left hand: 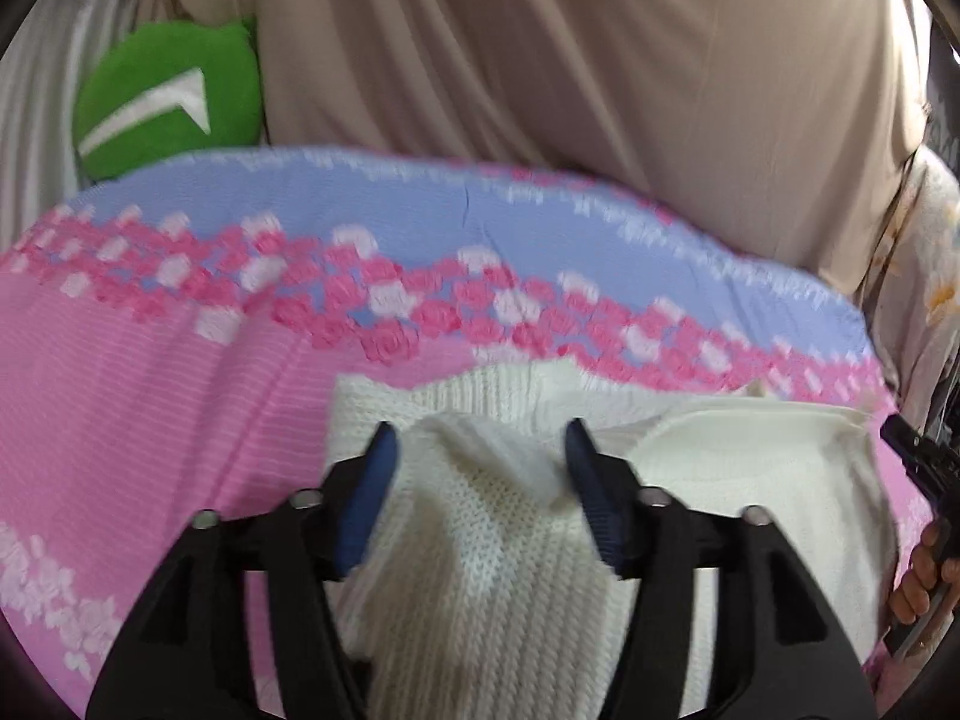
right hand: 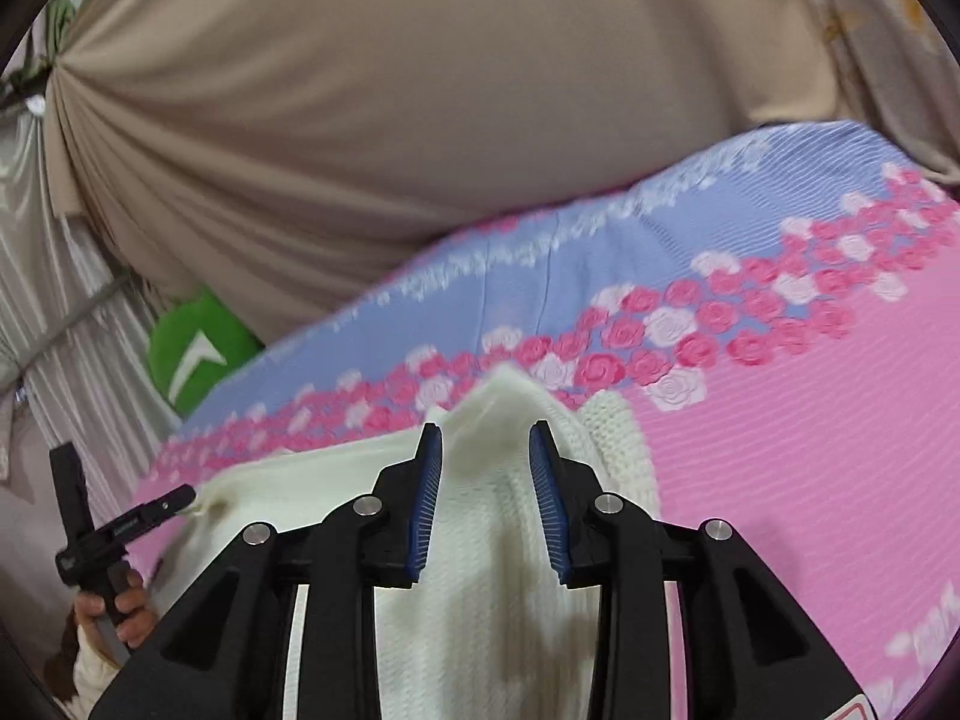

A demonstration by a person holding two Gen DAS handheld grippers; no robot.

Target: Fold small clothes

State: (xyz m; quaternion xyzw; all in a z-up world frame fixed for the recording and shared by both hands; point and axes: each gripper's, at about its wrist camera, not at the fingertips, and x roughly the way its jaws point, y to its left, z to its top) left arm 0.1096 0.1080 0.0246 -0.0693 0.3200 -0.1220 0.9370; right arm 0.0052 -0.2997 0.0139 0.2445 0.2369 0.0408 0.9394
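Knit garment (left hand: 492,540) lying on the bed, both tools over it, mid-fold.

White knit sits on the pink and blue rose-print bedsheet (left hand: 150,372), near edge toward me. My left tool (left hand: 480,450) is spread wide, a raised hump of knit between its fingers but not pinched. My right tool (right hand: 486,450) is also parted, with a folded peak of fabric standing up between its pads, so I judge neither is gripping. Both straddle the cloth's ends, probably to gather them evenly. Green cushion (left hand: 168,102) waits far left.
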